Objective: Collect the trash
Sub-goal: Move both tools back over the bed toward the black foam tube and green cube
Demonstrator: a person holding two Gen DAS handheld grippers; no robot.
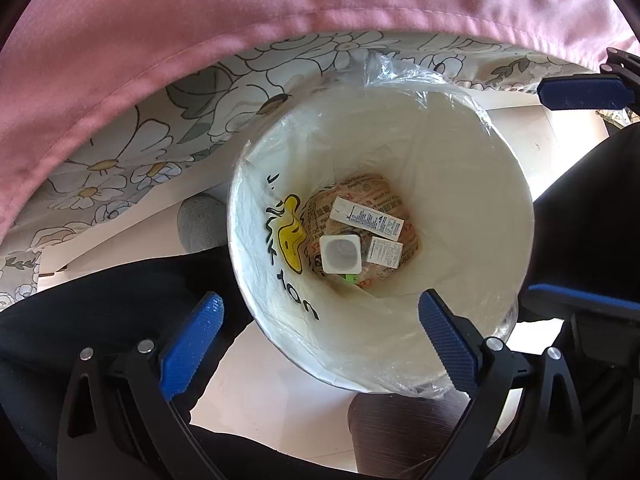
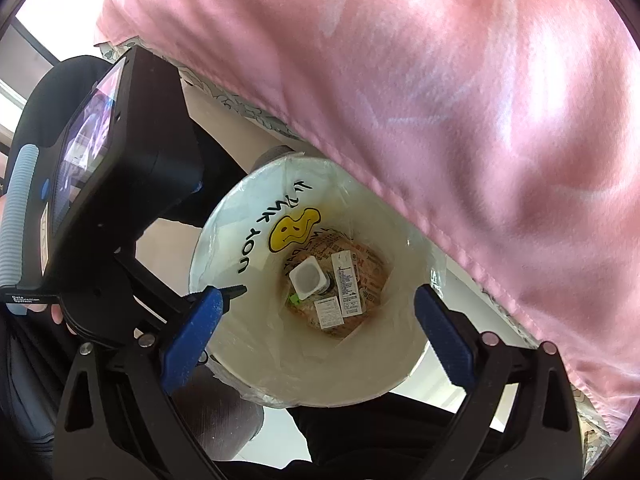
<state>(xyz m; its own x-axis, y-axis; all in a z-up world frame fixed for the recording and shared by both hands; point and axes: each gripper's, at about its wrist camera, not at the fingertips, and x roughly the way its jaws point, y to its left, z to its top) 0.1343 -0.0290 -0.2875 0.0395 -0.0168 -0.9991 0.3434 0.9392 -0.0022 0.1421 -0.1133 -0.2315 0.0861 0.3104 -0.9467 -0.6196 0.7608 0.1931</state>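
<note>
Jaws on both tools stand wide apart and grip nothing; the left gripper (image 1: pixel 320 332) hangs over the near rim of the white bin (image 1: pixel 500 184), the right gripper (image 2: pixel 318 334) over the same bin from the other side, its blue fingers (image 1: pixel 584 91) showing at the right edge of the left view.

Going left to right in the left view: floral bedsheet (image 1: pixel 132 152) under the pink cover (image 1: pixel 280 8); then the bin's inner wall with the yellow smiley print (image 1: pixel 291 232); then the trash at the bottom, a white square cup (image 1: pixel 340 254) lying on a brown printed wrapper (image 1: pixel 372 192), with a long white box (image 1: pixel 366 216) and a smaller box (image 1: pixel 385 252) just beside it.

Judging from this, the pieces shown are already collected and both tools are free; to do the step well, lift each straight up clear of the rim so neither finger snags the clear plastic liner (image 1: pixel 404 72), whose loose edge sticks up at the far side; whether more trash lies outside the bin cannot be told from these views.
</note>
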